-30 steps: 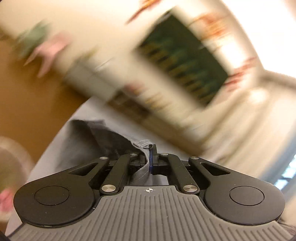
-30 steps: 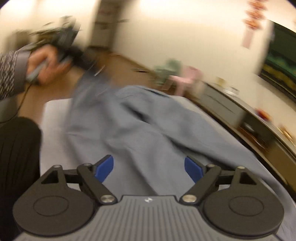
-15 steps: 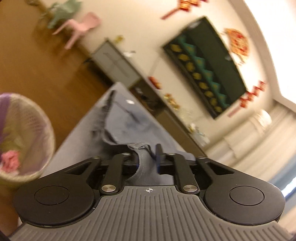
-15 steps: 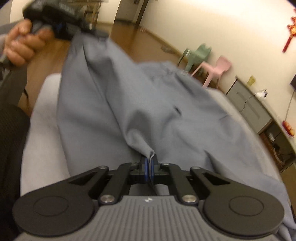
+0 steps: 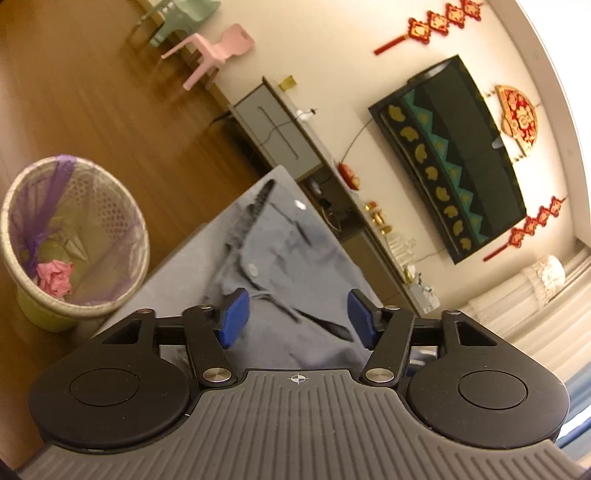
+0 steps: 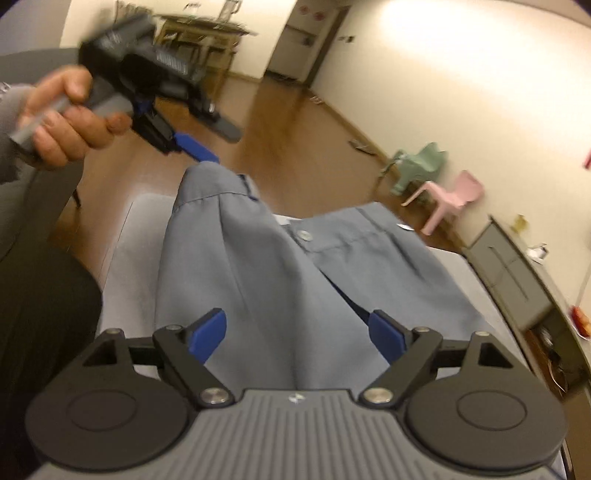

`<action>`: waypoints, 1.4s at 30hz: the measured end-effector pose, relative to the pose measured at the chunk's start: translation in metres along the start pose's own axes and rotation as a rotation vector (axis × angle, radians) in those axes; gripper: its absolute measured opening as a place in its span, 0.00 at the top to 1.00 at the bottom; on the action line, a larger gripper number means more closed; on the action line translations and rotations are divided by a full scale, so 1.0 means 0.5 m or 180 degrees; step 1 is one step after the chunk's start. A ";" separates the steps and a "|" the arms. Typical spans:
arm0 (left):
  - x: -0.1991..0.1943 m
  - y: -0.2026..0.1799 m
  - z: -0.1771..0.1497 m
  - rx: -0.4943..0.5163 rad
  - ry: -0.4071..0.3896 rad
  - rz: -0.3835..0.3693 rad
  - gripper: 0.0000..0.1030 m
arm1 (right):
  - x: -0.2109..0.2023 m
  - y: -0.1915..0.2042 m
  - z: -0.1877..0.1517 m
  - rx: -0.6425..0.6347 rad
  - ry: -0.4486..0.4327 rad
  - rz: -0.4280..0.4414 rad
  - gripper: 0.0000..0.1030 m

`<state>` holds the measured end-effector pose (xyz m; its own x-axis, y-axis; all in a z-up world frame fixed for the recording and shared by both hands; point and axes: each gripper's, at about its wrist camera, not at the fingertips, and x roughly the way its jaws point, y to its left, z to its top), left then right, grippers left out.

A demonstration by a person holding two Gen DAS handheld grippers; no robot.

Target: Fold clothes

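Both tongs open, nothing gripped: left tongs (image 5: 295, 317), right tongs (image 6: 297, 334), right just reopening. Grey trousers (image 6: 258, 280) lumpy on table (image 6: 122, 251) (waistband bunched). Flatten first, then pinch waistband corners.

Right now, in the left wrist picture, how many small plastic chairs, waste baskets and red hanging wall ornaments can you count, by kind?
Small plastic chairs: 2, the pink chair and the green chair.
Waste baskets: 1, the waste basket.
Red hanging wall ornaments: 3, at and.
Total: 6
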<state>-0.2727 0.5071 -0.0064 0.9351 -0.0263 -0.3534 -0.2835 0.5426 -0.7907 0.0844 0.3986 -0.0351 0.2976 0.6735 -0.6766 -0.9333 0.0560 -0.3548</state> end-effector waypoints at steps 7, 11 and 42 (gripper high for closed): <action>0.003 -0.162 -0.027 0.0361 0.0426 -0.0100 0.25 | 0.038 0.001 -0.005 0.0028 0.0053 -0.0223 0.99; 0.086 -0.183 -0.044 0.0032 0.0867 -0.0131 0.20 | -0.004 0.043 -0.018 -0.0279 -0.0146 -0.0562 0.99; 0.223 -0.273 0.063 0.0039 0.0194 -0.0743 1.00 | -0.721 -0.102 -0.703 0.2385 0.1568 -0.2581 0.20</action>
<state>-0.1231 0.4563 0.0778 0.9603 -0.2027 -0.1917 -0.0583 0.5260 -0.8485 0.0956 -0.1059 0.0003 0.7430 -0.0992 -0.6619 -0.2763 0.8553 -0.4384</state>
